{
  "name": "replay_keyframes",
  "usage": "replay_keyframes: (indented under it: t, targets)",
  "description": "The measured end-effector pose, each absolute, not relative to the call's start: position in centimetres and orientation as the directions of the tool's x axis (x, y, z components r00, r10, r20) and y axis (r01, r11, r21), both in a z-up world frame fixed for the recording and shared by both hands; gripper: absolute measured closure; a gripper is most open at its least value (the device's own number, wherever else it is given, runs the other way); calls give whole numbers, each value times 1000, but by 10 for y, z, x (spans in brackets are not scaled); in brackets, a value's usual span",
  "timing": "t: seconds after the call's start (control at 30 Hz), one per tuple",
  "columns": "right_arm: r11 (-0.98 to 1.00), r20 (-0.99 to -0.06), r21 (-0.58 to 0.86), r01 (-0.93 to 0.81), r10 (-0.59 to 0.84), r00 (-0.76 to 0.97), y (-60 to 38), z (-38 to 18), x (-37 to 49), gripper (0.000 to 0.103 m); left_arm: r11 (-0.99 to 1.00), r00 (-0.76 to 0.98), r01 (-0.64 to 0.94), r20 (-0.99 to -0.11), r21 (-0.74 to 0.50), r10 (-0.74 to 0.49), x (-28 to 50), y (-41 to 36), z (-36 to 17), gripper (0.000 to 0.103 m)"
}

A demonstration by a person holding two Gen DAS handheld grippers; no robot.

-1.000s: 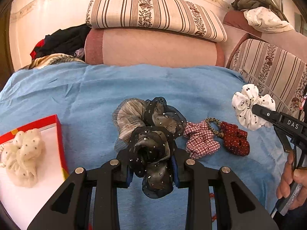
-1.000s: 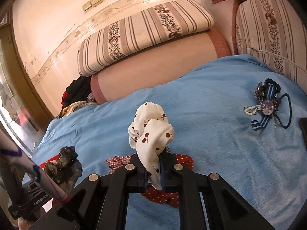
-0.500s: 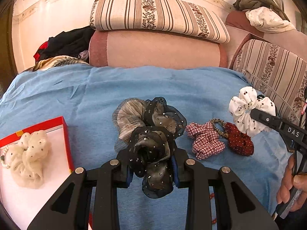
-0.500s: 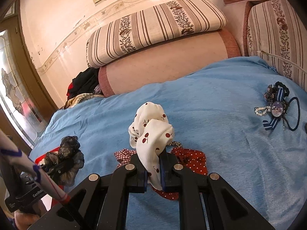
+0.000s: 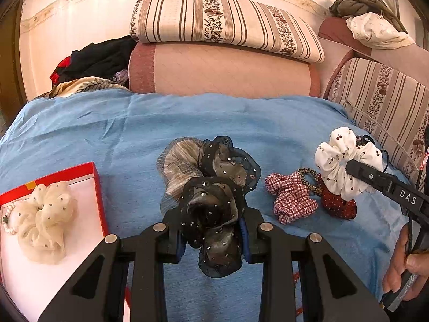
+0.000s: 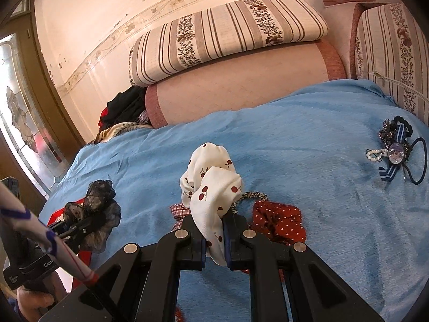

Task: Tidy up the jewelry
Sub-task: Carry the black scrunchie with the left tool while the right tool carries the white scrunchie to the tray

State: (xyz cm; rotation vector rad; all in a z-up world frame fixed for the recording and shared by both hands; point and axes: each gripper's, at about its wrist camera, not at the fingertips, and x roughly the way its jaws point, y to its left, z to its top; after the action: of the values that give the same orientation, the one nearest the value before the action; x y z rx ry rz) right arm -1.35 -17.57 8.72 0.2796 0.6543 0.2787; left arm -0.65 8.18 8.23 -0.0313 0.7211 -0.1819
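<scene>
My left gripper (image 5: pixel 213 238) is shut on a black sheer studded scrunchie (image 5: pixel 211 196), held above the blue bedspread (image 5: pixel 134 134). It also shows in the right wrist view (image 6: pixel 93 214). My right gripper (image 6: pixel 214 244) is shut on a white cherry-print scrunchie (image 6: pixel 211 187), also seen at the right of the left wrist view (image 5: pixel 343 161). A red box (image 5: pixel 91 177) with a white inside holds a cream dotted scrunchie (image 5: pixel 43 220) and a pearl bracelet (image 5: pixel 6 220) at lower left.
A red checked scrunchie (image 5: pixel 289 198), a leopard-print hair tie (image 5: pixel 308 177) and a red dotted scrunchie (image 5: pixel 337 204) lie on the bedspread. A pile of hair ties, beads and a striped bow (image 6: pixel 394 153) lies at the right. Striped cushions (image 5: pixel 219 24) and clothes (image 5: pixel 93 59) line the back.
Both grippers have shifted left while holding their scrunchies. The red box shows more fully in the left wrist view, and the loose scrunchies sit further right.
</scene>
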Motion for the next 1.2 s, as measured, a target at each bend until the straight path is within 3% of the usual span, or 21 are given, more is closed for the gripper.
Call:
replay_keyframes:
  t: [0.63, 1.2]
  targets:
    - [920, -555, 312, -239, 381, 740, -139, 100, -23, 92, 987, 755, 128, -635, -102, -163, -17, 100, 93, 73]
    - [889, -567, 300, -346, 458, 685, -75, 108, -36, 92, 988, 801, 1, -591, -154, -93, -36, 174, 122, 72]
